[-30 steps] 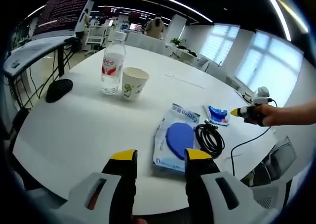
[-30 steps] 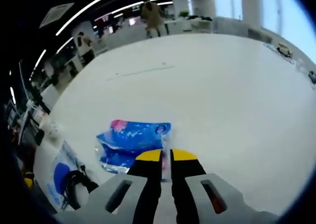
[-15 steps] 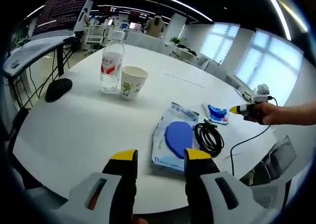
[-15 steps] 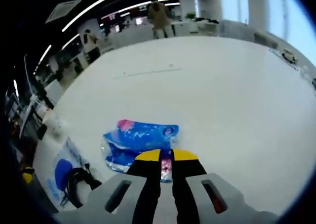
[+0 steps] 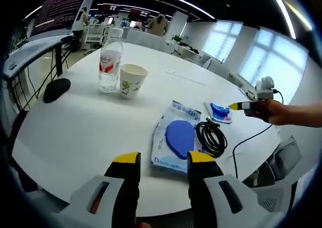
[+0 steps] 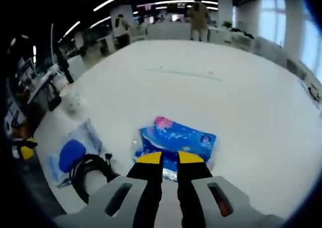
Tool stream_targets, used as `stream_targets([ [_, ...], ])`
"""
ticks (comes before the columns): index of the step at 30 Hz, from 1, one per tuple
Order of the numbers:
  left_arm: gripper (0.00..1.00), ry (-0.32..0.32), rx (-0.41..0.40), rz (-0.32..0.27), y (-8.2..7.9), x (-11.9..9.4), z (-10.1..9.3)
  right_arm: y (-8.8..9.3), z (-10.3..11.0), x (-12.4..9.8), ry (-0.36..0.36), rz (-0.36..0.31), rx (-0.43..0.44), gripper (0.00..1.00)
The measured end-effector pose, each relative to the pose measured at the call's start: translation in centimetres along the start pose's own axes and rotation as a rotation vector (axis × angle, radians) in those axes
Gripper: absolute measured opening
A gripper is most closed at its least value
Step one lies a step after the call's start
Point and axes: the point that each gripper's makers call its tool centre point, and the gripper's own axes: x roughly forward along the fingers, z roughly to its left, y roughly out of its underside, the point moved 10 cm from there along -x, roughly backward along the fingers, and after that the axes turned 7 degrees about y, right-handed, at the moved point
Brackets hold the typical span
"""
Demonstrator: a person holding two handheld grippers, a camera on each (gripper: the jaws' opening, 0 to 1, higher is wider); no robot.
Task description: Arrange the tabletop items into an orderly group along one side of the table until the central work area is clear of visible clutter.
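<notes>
On the white round table [image 5: 75,127] lie a wipes pack with a blue lid [image 5: 178,137], a black coiled cable [image 5: 211,137] and a blue packet [image 5: 219,112]. Farther back a water bottle [image 5: 109,62] stands beside a paper cup [image 5: 132,80]. My left gripper [image 5: 163,160] hovers open over the near table edge, short of the wipes pack. A hand holds my right gripper [image 5: 246,105] at the packet's edge. In the right gripper view, the right gripper [image 6: 170,159] is shut on the near edge of the blue packet [image 6: 176,137], with the wipes pack [image 6: 70,155] and cable [image 6: 90,168] to its left.
A black mouse [image 5: 56,89] lies at the table's left edge. A thin cable [image 5: 246,140] hangs off the right edge by a chair [image 5: 282,162]. Desks, monitors and people fill the office behind. Wide bare tabletop [image 6: 241,97] stretches beyond the packet.
The right gripper view has swung round, so the wipes pack and cable show more fully at left; the blue packet stays at its jaws. The left gripper view has shifted slightly.
</notes>
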Motion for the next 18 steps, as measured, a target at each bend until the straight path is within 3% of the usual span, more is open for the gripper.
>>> stream_targets([
  [13,0.35,0.004,-0.003,0.017,0.4,0.5,-0.1,-1.3,7.3,0.8,-0.234,-0.014,-0.320,0.15],
  [18,0.35,0.011,0.001,0.027,0.5,0.7,-0.2,-1.0,9.8,1.2,-0.328,-0.012,-0.381,0.20],
])
